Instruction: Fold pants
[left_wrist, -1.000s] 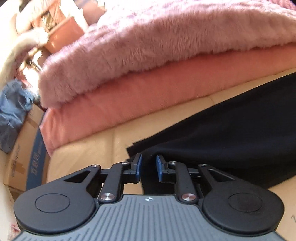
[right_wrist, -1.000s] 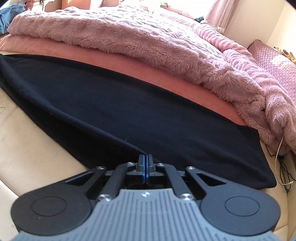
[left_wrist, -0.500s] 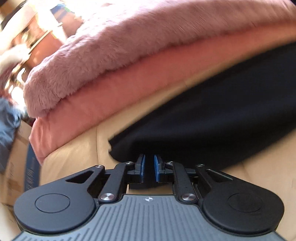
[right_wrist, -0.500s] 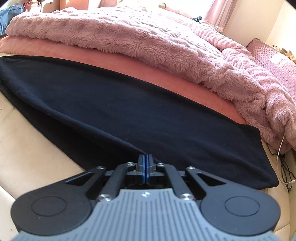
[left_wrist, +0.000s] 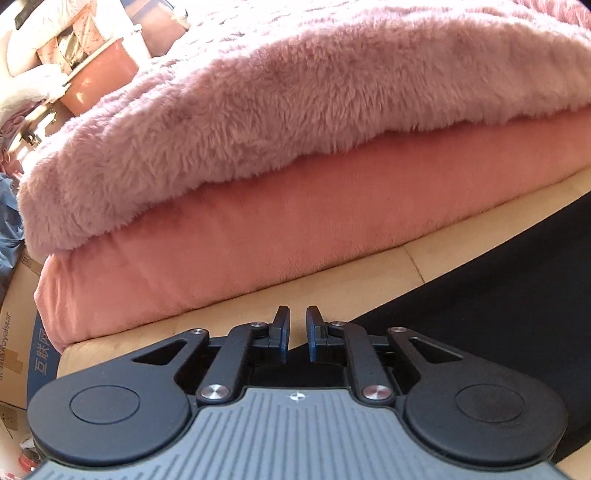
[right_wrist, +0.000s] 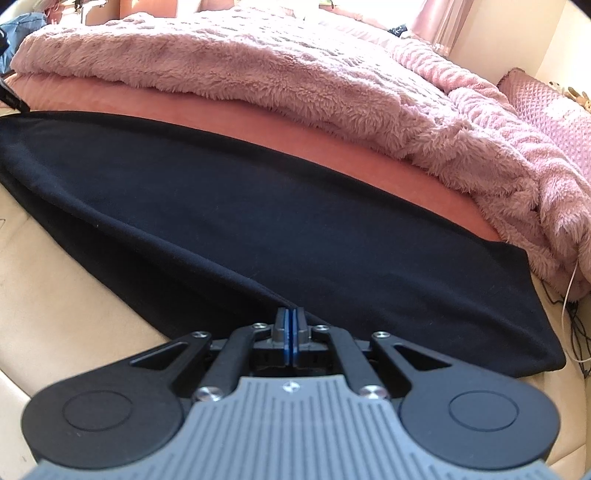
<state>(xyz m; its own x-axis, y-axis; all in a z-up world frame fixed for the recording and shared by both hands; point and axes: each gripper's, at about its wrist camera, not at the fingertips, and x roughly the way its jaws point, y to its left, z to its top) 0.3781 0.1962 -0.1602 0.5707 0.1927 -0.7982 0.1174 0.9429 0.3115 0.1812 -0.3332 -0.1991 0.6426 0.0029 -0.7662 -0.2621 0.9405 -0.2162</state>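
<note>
The left tongs (left_wrist: 297, 334) sit low over the tan bed surface (left_wrist: 332, 280), blue pads parted by a narrow gap with nothing visibly between them. In the left wrist view the black pants (left_wrist: 509, 302) run from under the tongs out toward 3 o'clock. They seem laid flat so that a long edge is free to be lifted. At 12 o'clock a fluffy pink blanket (left_wrist: 295, 92) rests on a salmon cover (left_wrist: 295, 229), well clear of the pants here. The left tongs point nearly level, toward the cover.

In the right wrist view the right tongs (right_wrist: 294, 330) are closed tight, apparently pinching the near fold of the pants (right_wrist: 277, 206). The cloth fans from 9 o'clock to 4 o'clock, its far edge touching the salmon cover (right_wrist: 295, 140). These tongs also lie low and level, probably to carry that edge across.
</note>
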